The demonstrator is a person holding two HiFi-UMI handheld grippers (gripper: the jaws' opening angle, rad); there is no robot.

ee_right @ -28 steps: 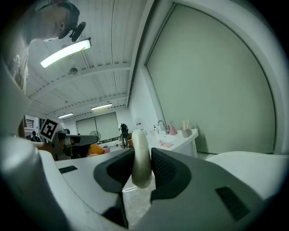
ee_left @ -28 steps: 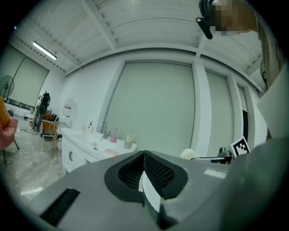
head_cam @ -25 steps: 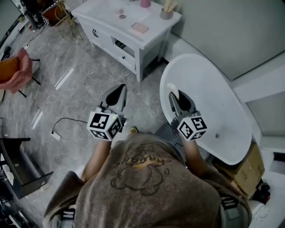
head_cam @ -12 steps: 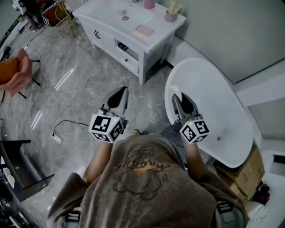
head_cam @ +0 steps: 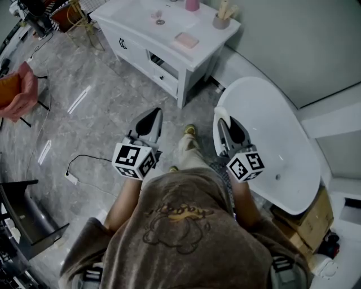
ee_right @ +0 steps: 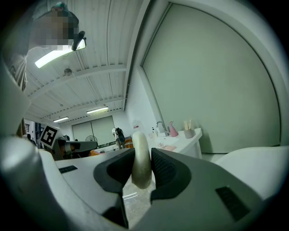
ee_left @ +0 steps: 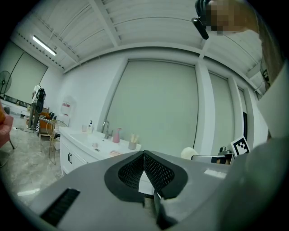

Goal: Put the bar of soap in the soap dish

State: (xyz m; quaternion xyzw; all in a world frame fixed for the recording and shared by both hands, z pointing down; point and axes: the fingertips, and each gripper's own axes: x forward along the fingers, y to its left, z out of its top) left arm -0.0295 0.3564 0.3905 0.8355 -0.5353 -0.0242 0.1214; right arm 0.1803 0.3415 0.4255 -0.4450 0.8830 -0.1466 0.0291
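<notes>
Although the head view barely resolves it, the right gripper view shows the right gripper [ee_right: 142, 161] clamped on a pale, oval bar of soap [ee_right: 139, 145]; the left gripper [ee_left: 144, 155] is closed and empty.

Lower edge of bar of soap [ee_right: 141, 160] hidden within right gripper [ee_right: 142, 155], flat pink thing [head_cam: 186, 40] on bench [head_cam: 132, 17] too small to identify, orange chair [head_cam: 20, 93] cut by left edge

White vanity [head_cam: 133, 40] and bathtub [head_cam: 274, 127] on grey marble floor [head_cam: 93, 110].
</notes>
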